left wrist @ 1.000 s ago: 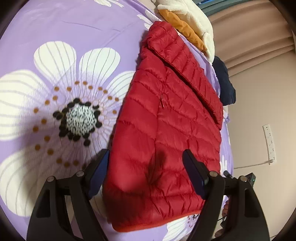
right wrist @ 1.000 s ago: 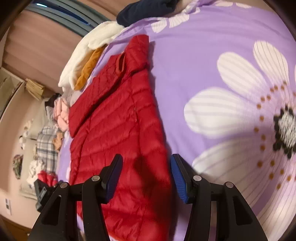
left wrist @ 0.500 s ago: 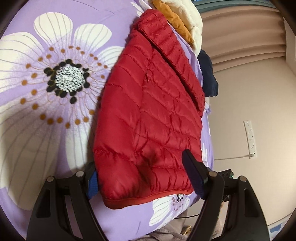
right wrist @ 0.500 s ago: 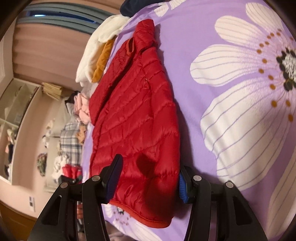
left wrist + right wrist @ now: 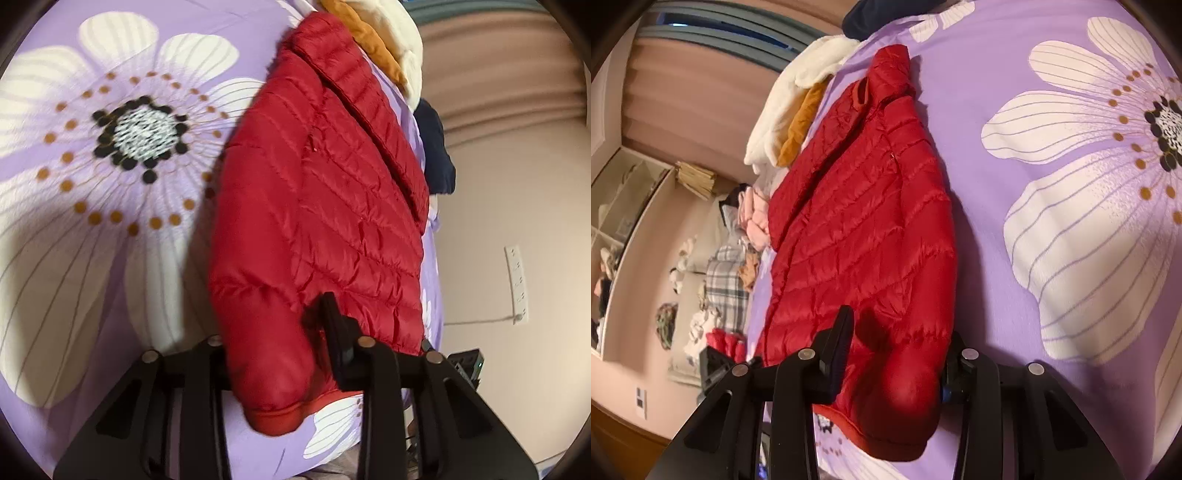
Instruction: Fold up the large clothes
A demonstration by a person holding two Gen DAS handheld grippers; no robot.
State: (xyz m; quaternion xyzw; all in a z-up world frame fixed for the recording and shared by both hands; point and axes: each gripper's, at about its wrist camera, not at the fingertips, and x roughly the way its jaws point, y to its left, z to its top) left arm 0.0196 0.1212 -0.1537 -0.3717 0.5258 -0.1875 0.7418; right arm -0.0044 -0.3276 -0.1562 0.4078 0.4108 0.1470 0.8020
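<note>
A red quilted puffer jacket (image 5: 325,206) lies folded lengthwise on a purple bedsheet with big white flowers (image 5: 92,258). It also shows in the right wrist view (image 5: 864,229). My left gripper (image 5: 273,339) has its jaws closed in on the jacket's near hem corner, pinching the padded fabric. My right gripper (image 5: 897,347) likewise has its jaws closed on the hem at the jacket's near edge. The collar end lies far from me.
A pile of cream and orange clothes (image 5: 391,40) and a navy garment (image 5: 436,147) lie beyond the collar. The bed edge runs along the jacket's outer side, with a wall socket strip (image 5: 517,284). A second bed with a plaid cloth (image 5: 724,277) is off the edge.
Both grippers moved down to the jacket's near hem and their jaws closed in on the fabric, from wide open a second ago.
</note>
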